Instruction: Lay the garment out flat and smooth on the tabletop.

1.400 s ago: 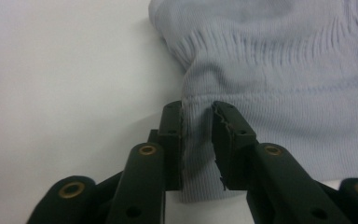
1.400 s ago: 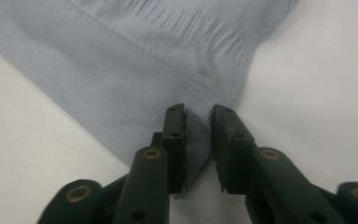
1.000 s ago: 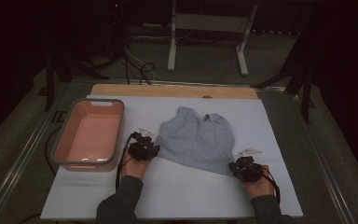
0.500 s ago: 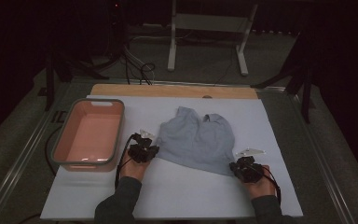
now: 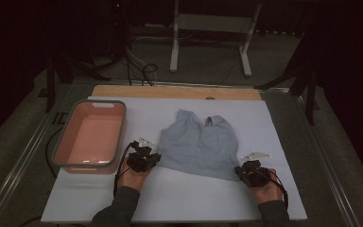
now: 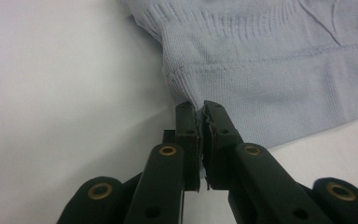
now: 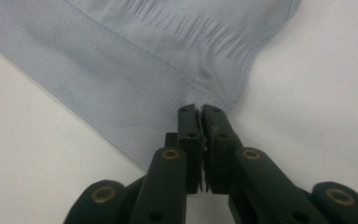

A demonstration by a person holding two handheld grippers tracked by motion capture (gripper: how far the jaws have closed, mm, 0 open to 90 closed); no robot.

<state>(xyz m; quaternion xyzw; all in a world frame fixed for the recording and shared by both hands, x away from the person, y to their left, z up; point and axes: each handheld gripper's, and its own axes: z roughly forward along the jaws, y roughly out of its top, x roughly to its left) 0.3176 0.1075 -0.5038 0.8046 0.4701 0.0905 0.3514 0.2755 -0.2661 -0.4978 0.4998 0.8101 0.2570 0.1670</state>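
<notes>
A light blue knit garment (image 5: 198, 144) lies spread on the white table mat (image 5: 274, 127), its hem toward the person. My left gripper (image 5: 152, 158) pinches the garment's near left hem corner; in the left gripper view its jaws (image 6: 200, 116) are pressed together on the fabric edge (image 6: 186, 88). The right gripper (image 5: 242, 171) is shut on the near right hem corner, and in the right gripper view the jaws (image 7: 199, 116) clamp the ribbed hem (image 7: 214, 95). Both corners rest low on the mat.
A salmon-pink tub with a grey rim (image 5: 56, 149) stands on the mat's left side, close to the left hand. A wooden strip (image 5: 170, 91) runs along the mat's far edge. Cables (image 5: 139, 66) and a white stand (image 5: 210, 28) lie on the floor beyond.
My left gripper has edged right onto the garment's left hem corner and closed on it. The right gripper has stayed put, still clamped on the right corner.
</notes>
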